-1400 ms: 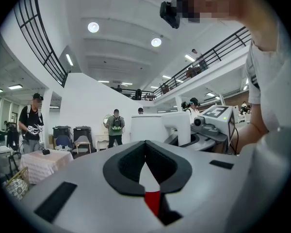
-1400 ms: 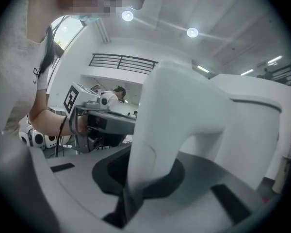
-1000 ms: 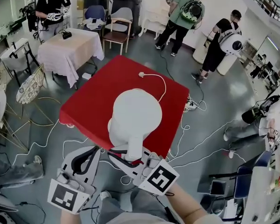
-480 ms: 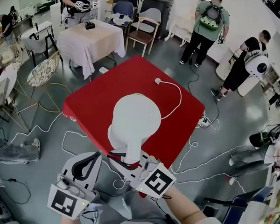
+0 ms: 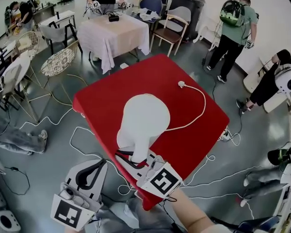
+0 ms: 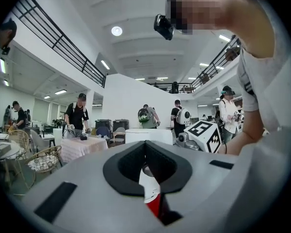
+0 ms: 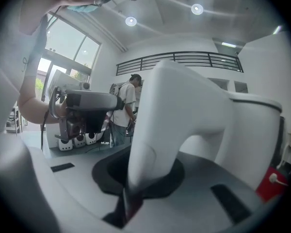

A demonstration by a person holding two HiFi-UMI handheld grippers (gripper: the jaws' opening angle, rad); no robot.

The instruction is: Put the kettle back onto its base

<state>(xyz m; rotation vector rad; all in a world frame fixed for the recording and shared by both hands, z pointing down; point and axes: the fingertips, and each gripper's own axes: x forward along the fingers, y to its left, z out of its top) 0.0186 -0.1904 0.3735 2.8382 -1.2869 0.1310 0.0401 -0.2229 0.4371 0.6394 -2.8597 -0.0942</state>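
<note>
**Kettle held by its handle over the red worktop**

Our right gripper is clamped on the handle of the white kettle, with its jaws pressed against the handle's lower end. The kettle is over the near half of the red worktop. We cannot tell whether its underside touches anything. A white cable runs out from beneath it to a plug lying on the worktop. Our left gripper hangs just beside the handle, off the worktop's near edge, with its jaws together and nothing between them.
</note>
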